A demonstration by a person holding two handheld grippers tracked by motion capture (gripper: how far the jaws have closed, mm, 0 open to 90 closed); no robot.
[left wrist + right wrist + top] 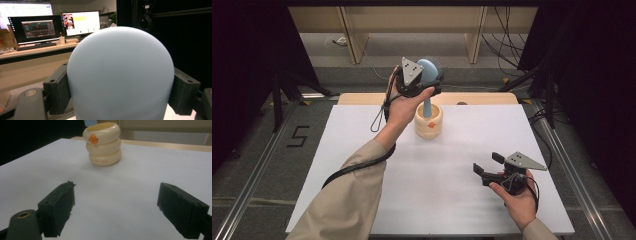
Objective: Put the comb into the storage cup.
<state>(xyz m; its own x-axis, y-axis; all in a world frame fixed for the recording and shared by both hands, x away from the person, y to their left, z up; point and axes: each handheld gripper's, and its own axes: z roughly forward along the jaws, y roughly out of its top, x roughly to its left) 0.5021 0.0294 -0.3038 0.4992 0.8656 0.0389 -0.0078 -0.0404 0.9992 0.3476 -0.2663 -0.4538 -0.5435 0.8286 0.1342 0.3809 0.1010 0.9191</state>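
Nearest to us, our right gripper point(490, 166) hovers low over the white table point(437, 200), its jaws spread wide with nothing between them, pointing toward the far middle. Beyond it, well apart, stands the cream holder point(429, 121), a squat cup shaped like three stacked rings with an orange duck bill on its front; it sits upright near the table's far edge. Our left gripper point(424, 80) is raised above it, jaws clamped on either side of the rounded head of the blue hairbrush point(428, 75). The brush hangs handle-down, and its lower end seems to sit inside the holder's mouth, though we cannot tell whether it touches the bottom. We judge the placing nearly done: what is left is to settle the brush, let go, and draw the left hand away. Nothing lies on the table between the grippers and the holder. Farther off we see a wooden bench point(422, 22), loose cables, and, in the left gripper view, a desk with monitors point(37, 28).
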